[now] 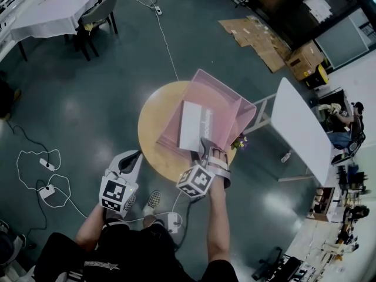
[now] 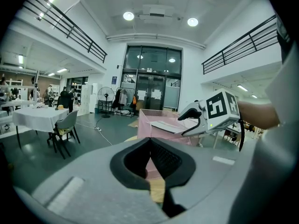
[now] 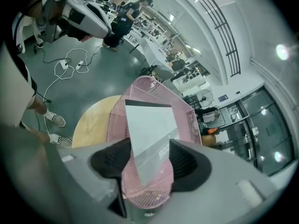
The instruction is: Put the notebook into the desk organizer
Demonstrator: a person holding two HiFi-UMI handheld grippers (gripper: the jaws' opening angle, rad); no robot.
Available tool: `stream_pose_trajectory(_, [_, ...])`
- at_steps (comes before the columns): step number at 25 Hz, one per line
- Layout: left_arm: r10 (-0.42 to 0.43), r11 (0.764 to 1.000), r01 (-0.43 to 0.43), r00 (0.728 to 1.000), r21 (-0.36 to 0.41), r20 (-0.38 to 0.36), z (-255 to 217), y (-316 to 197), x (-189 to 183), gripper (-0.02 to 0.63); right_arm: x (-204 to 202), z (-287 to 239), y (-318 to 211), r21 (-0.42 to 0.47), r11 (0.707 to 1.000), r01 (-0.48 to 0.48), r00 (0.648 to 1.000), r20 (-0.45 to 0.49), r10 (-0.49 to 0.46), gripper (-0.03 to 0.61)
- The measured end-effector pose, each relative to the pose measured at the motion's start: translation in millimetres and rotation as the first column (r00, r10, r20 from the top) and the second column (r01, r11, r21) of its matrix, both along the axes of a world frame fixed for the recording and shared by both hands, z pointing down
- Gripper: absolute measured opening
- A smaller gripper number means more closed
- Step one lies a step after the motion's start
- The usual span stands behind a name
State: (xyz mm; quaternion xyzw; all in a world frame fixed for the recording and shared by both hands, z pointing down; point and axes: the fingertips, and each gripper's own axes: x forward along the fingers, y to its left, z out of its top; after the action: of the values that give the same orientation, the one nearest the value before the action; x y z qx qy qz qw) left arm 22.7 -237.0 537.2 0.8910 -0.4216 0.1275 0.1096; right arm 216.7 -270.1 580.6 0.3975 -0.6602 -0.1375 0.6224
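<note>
A white notebook [image 1: 191,125] with a dark far edge lies slanted inside the pink mesh desk organizer [image 1: 226,93], which stands on a round wooden table [image 1: 151,128]. My right gripper [image 1: 210,153] hovers at the organizer's near end. In the right gripper view its jaws [image 3: 148,160] stand wide apart, and the notebook's [image 3: 149,125] near corner lies between them without the pads pressing it. My left gripper [image 1: 132,157] hangs off the table's near left edge, shut and empty. From the left gripper view [image 2: 150,148] I see the organizer [image 2: 145,120] ahead.
A white rectangular table [image 1: 299,128] stands to the right of the round one. Flattened cardboard [image 1: 258,37] lies on the floor behind. A cloth-covered table with chairs [image 1: 53,10] is far left. Cables and power strips [image 1: 47,175] trail on the floor at left.
</note>
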Motion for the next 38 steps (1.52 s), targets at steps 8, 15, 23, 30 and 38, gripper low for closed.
stream_pose_trajectory(8, [0.019,1.000,-0.019,1.000,0.007,0.007,-5,6,1,0.011,3,-10,9,0.010,1.000,-0.021,1.000,0.004,0.021,0.282])
stream_pose_trajectory(15, [0.047,0.998,-0.047,0.999,0.051,0.003,-20,13,2,0.011,3,-24,20,0.041,0.998,-0.048,0.999,0.009,0.048,0.282])
stream_pose_trajectory(23, [0.086,0.991,-0.084,0.996,0.100,-0.014,-48,23,1,0.011,1,-63,47,0.138,0.984,-0.111,0.992,0.070,0.102,0.282])
stream_pose_trajectory(30, [0.134,0.979,-0.128,0.990,0.160,-0.031,-77,35,2,0.011,-2,-115,87,0.248,0.928,-0.277,0.927,0.324,0.190,0.282])
stream_pose_trajectory(38, [0.208,0.956,-0.194,0.977,0.222,-0.038,-100,56,2,0.011,-7,-154,151,0.346,0.790,-0.506,0.756,0.619,0.213,0.276])
